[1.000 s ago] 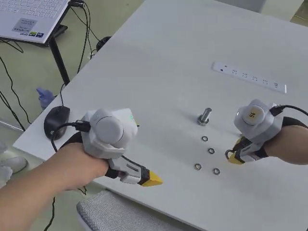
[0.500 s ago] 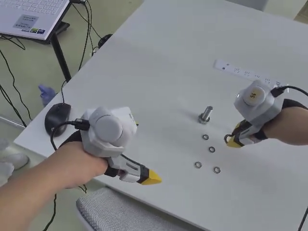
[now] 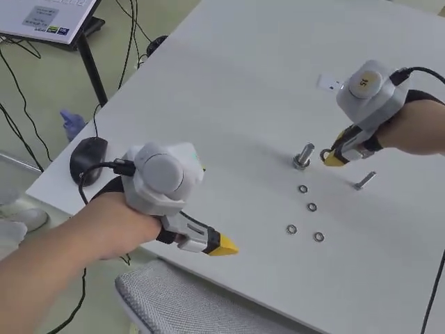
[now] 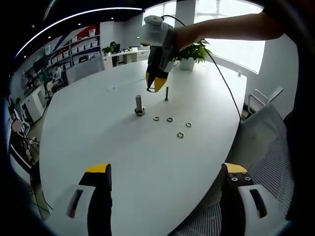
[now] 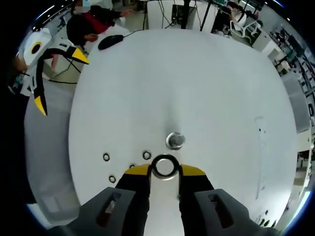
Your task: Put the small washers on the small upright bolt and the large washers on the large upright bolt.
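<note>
My right gripper (image 3: 333,158) is shut on a large steel washer (image 3: 325,154), held in the air just right of the large upright bolt (image 3: 303,156). In the right gripper view the washer (image 5: 165,166) sits between the yellow tips, just short of the bolt head (image 5: 175,140). A thin small bolt (image 3: 363,181) stands to the right. Several small washers (image 3: 311,207) lie loose on the white table (image 3: 229,90) in front of the bolts. My left gripper (image 3: 222,245) hovers open near the table's front edge, nothing between its fingers (image 4: 101,189).
A white power strip (image 3: 327,82) lies behind the right gripper. A black mouse (image 3: 88,154) rests at the table's left edge. A grey chair seat (image 3: 174,306) sits below the front edge. A laptop (image 3: 49,14) stands on a side stand, with cables on the floor.
My right gripper has carried the large washer from beside the loose small washers up to the large bolt. The head camera shifted, so the small bolt came into view. The left gripper stayed put.
</note>
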Available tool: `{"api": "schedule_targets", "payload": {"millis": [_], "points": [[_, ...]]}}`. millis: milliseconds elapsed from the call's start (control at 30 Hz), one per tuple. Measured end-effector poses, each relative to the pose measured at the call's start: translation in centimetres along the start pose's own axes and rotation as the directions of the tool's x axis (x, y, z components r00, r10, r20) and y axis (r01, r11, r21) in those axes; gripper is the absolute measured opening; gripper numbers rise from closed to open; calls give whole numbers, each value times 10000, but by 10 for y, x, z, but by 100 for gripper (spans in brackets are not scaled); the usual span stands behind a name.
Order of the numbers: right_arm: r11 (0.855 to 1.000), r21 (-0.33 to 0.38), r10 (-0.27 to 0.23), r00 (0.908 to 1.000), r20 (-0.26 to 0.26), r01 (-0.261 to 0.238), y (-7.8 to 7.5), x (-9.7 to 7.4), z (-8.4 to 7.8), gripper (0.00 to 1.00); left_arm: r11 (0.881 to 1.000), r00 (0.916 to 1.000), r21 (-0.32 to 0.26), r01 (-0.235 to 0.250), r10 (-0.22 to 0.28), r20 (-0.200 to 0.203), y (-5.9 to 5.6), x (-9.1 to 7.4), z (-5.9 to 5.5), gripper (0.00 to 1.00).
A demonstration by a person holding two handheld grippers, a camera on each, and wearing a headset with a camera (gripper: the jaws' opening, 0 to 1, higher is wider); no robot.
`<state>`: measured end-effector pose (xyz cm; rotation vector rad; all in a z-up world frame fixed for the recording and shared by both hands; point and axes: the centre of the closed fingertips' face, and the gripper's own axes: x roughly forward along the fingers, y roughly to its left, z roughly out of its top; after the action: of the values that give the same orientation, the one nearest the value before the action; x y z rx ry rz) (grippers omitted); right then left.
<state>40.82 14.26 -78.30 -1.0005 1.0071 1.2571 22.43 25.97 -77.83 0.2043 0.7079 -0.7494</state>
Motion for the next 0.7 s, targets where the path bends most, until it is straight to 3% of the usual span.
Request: {"api": "schedule_targets", "payload": {"millis": [367, 700], "points": [[9998, -139, -120, 9999, 1, 120, -15, 12, 19, 21, 10000, 10000, -85, -9, 9, 22, 2, -1, -1, 92], [9987, -504, -127, 9996, -242, 115, -22, 26, 23, 21, 9998, 10000, -190, 20, -22, -71, 6, -2, -5, 91]]}}
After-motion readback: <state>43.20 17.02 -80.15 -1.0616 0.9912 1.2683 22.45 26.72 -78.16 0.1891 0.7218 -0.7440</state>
